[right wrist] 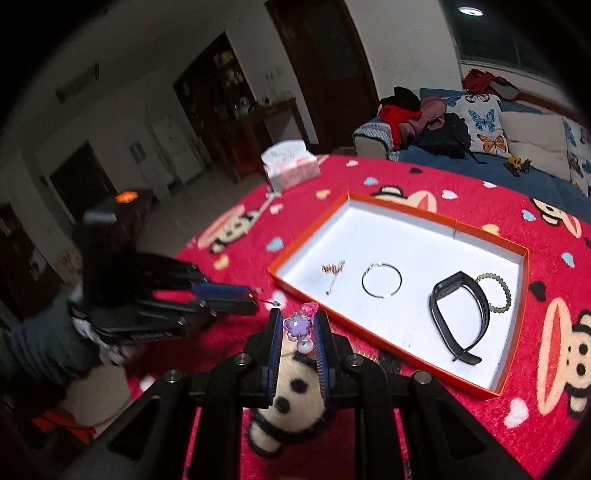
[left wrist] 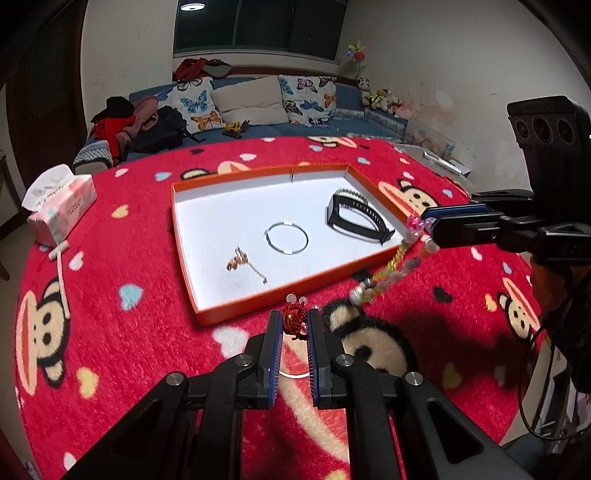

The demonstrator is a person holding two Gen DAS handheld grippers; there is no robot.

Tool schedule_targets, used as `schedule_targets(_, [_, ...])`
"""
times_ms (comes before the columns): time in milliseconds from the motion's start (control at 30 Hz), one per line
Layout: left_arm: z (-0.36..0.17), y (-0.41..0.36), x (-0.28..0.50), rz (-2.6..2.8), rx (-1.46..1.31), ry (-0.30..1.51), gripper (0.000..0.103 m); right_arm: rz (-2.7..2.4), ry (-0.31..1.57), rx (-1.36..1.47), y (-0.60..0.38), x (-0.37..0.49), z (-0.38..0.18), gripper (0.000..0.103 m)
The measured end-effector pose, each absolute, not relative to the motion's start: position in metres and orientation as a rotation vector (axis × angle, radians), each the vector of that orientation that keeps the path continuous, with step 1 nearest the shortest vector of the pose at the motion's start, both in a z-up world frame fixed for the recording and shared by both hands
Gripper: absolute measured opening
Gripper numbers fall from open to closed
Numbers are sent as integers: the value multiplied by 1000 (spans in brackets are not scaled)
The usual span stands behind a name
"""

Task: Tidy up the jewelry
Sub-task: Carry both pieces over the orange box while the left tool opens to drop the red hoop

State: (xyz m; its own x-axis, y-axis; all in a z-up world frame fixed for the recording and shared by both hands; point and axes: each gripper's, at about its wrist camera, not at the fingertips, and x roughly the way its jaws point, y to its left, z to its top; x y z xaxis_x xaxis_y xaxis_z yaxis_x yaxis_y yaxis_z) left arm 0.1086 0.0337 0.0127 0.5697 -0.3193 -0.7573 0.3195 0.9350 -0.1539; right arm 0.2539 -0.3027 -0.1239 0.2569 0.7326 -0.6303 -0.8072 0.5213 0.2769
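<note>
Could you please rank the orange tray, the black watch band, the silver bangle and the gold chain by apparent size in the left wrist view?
1. orange tray
2. black watch band
3. silver bangle
4. gold chain

The band and bangle are fairly close in size.

You are working under a ceiling lamp [left wrist: 192, 6] glowing far overhead; the room's left side is sinking into dimness, fisheye edges are curving and darkening, and motion blur is smearing the near tablecloth [right wrist: 461, 177].
</note>
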Motion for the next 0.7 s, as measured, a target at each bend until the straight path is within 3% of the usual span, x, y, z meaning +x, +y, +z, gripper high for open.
schedule_targets(700, [27,36,199,-322,20,898,13,947,654,31,-337,308,-81,19])
